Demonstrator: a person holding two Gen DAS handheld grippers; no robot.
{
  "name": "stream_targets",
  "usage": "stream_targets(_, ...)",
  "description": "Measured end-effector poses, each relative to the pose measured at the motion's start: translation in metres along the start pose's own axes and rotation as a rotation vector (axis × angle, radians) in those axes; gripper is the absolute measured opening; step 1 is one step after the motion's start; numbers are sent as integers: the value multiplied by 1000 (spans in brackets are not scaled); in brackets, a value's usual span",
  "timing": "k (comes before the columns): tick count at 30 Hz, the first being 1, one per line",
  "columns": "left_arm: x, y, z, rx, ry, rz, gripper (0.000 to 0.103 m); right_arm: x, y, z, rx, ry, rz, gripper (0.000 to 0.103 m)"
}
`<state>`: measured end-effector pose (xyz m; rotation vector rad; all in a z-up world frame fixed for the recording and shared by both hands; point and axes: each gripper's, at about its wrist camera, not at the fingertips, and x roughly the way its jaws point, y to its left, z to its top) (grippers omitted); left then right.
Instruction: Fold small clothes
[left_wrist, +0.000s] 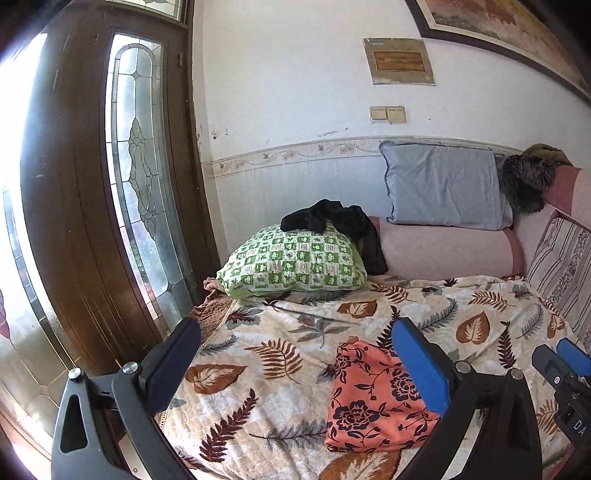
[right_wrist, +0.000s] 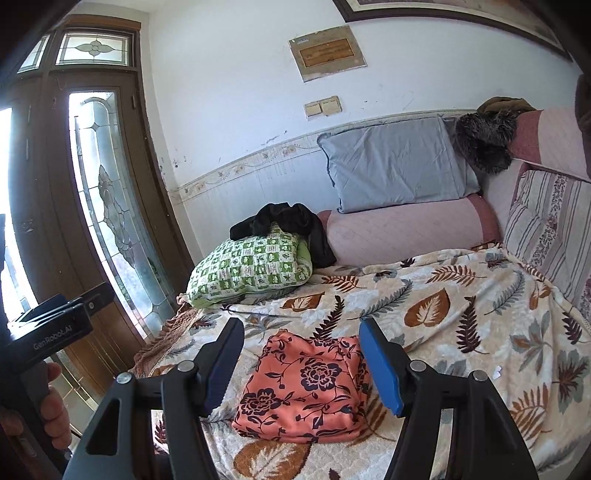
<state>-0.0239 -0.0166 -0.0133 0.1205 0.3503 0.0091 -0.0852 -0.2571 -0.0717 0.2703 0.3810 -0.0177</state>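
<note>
A folded orange garment with dark flowers (left_wrist: 373, 398) (right_wrist: 306, 384) lies flat on the leaf-print blanket (left_wrist: 280, 369) (right_wrist: 461, 317). My left gripper (left_wrist: 297, 326) hangs above the blanket with its jaws wide apart and nothing between them; the garment is below its blue finger (left_wrist: 417, 365). My right gripper (right_wrist: 302, 326) is open above the garment without touching it. Each gripper shows in the other's view: the right gripper (left_wrist: 565, 365) at the far right, the left gripper (right_wrist: 55, 325) at the left, held by a hand (right_wrist: 51, 398). A crumpled black garment (left_wrist: 332, 221) (right_wrist: 288, 221) lies on the green pillow.
A green checked pillow (left_wrist: 295, 266) (right_wrist: 251, 269) sits at the bed's far left, a pink bolster (left_wrist: 443, 251) and a grey pillow (left_wrist: 443, 184) behind. A striped cushion (right_wrist: 546, 229) lines the right. A wooden door with leaded glass (left_wrist: 110, 184) stands close on the left.
</note>
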Motion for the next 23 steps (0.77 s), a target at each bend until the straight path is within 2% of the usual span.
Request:
stream_targets(8, 2, 3, 3, 5, 7, -45, 103, 9, 7, -4, -47, 18, -5, 69)
stream_targets(17, 6, 21, 6, -66, -47, -100, 103, 26, 7, -9, -61, 54, 1, 69)
stream_targets(21, 10, 24, 1, -75, -99, -111, 103, 40, 6, -13, -59, 79, -1, 68)
stream_targets(23, 22, 26, -1, -73, -82, -126, 103, 49, 2, -16, -57, 91, -10, 69)
